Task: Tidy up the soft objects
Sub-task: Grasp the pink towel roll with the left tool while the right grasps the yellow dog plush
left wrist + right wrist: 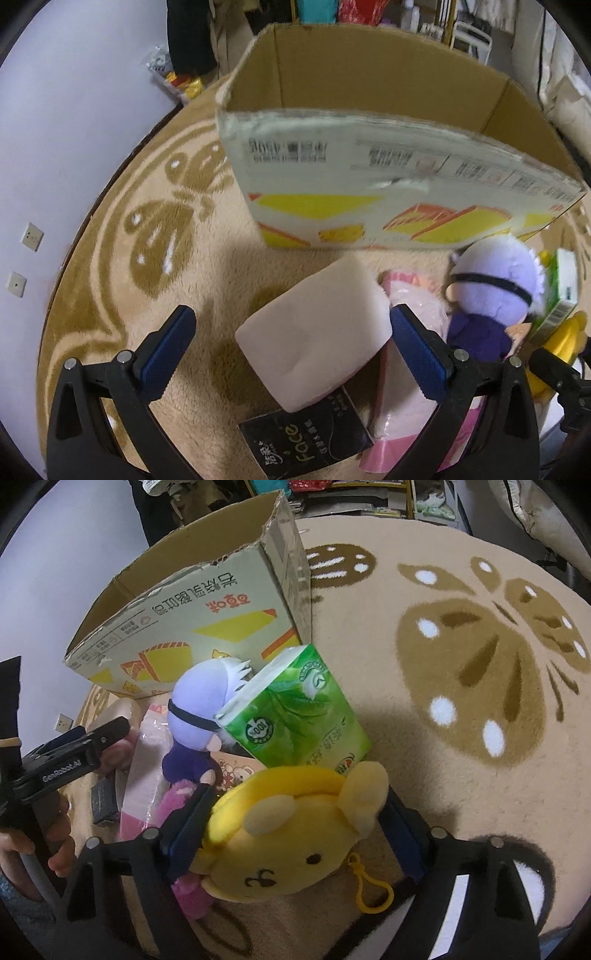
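Your right gripper (295,834) sits nearest the lens, its jaws spread around the yellow bear plush (295,834), which fills the gap between the blue pads; whether they are already pressing into it I cannot tell, so close until the fabric dimples, not harder, and keep the yellow clip ring (371,890) hanging free of the fingers. Your left gripper (291,350) is spread wide and holds nothing, with the white foam block (314,332) lying between its pads, its right edge touching the right pad and its near end overlapping a black tissue pack (306,439). Just right of the block lie a pink plastic-wrapped pack (399,387) and the purple-headed plush doll (495,288), and a green tissue pack (295,709) leans against the doll's head. All of this rests on the beige butterfly rug (155,229), not on a worktop. Beyond the pile stands the open cardboard box (369,92), which I judge to be where the soft things go. Lift each one clear of the near rim before you carry it over, and release low inside.
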The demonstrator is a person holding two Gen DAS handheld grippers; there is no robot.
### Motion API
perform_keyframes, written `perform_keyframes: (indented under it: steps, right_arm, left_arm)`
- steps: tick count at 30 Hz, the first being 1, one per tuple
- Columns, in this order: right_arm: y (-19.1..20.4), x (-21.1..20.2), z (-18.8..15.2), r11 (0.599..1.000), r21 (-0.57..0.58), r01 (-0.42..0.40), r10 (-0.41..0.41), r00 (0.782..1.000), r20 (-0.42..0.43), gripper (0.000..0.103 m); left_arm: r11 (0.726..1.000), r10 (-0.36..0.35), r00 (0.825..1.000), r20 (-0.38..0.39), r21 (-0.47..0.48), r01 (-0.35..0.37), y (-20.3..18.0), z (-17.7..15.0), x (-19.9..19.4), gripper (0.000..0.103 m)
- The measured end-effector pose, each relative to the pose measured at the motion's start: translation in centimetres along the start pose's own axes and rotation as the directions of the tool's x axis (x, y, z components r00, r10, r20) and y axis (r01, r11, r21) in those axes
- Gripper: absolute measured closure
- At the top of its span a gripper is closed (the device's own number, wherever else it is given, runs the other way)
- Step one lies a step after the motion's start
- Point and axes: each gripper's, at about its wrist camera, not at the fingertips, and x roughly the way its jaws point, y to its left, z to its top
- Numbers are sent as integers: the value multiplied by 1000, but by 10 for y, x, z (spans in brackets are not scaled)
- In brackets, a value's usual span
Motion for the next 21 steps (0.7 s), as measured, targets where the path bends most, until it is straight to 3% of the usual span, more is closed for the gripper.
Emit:
perform_keyframes:
  steps: [3, 7, 12, 14, 17, 19, 21]
  right_arm:
    - [-1, 2, -1, 1000, 13, -15, 15, 1000, -12, 14]
    - [0, 1, -1, 999, 19, -34, 35, 999, -14, 24]
    - [10, -9, -2, 999, -44, 8, -6, 999, 36, 27]
    - [12, -15, -1, 998, -57, 19, -16, 998, 66, 27]
    - [11, -21, 2, 999, -49, 16, -12, 996, 88, 27]
    - [11, -24, 3, 999, -45, 22, -17, 995, 97, 27]
    - [11, -28, 4, 999, -42, 28, -23, 994, 109, 27]
  left_arm:
    - [1000, -5, 1000, -1, -13, 5, 0, 1, 1, 0]
    - [1000, -18, 1000, 3, -17, 18, 2, -1, 1, 0]
    - [995, -91, 996, 0, -30, 91, 3, -2, 1, 24]
    - [995, -99, 995, -5, -25, 99, 1, -2, 0, 27]
    - [993, -105, 994, -18, -47, 104, 2, -4, 1, 23]
    - [988, -127, 991, -51, -100, 121, 8, -5, 7, 10]
    - [982, -149, 982, -113, -136, 133, 12, -8, 18, 6]
